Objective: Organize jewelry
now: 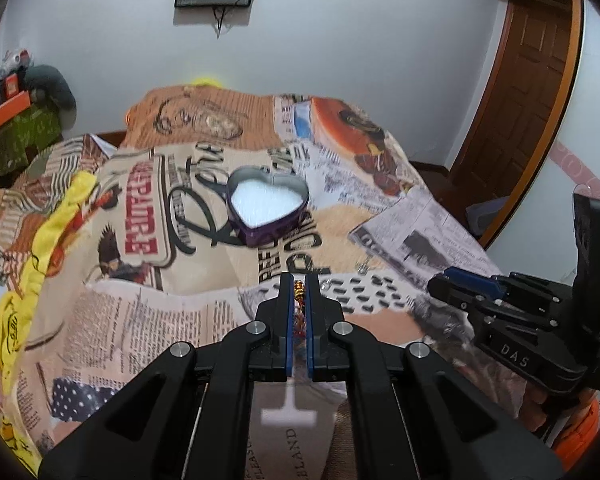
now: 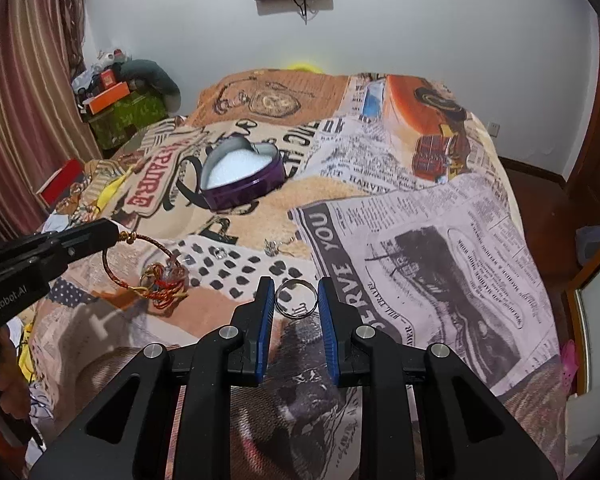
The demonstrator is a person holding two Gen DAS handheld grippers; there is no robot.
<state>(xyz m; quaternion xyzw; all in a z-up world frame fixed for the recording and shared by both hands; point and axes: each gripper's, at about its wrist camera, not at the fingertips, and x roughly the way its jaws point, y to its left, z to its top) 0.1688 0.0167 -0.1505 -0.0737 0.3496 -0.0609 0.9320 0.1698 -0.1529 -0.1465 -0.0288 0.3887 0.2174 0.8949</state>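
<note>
A purple heart-shaped tin (image 1: pixel 269 206) with a white lining stands open on the printed bedspread; it also shows in the right wrist view (image 2: pixel 242 178). My left gripper (image 1: pixel 299 285) is shut on a red cord bracelet (image 1: pixel 299 290). In the right wrist view the bracelet (image 2: pixel 150 266) hangs from the left gripper's tip (image 2: pixel 114 235) above the cloth. My right gripper (image 2: pixel 295 290) has its jaws around a silver bangle (image 2: pixel 296 299), the pads touching its sides. The right gripper also shows in the left wrist view (image 1: pixel 440 284).
A small ring (image 2: pixel 219 253) and a small silver piece (image 2: pixel 271 246) lie on the bedspread (image 2: pixel 420 240) between the grippers and the tin. A yellow cloth (image 1: pixel 24 272) lies at the left. Boxes (image 2: pixel 116 108) stand by the curtain; a door (image 1: pixel 528 80) is at right.
</note>
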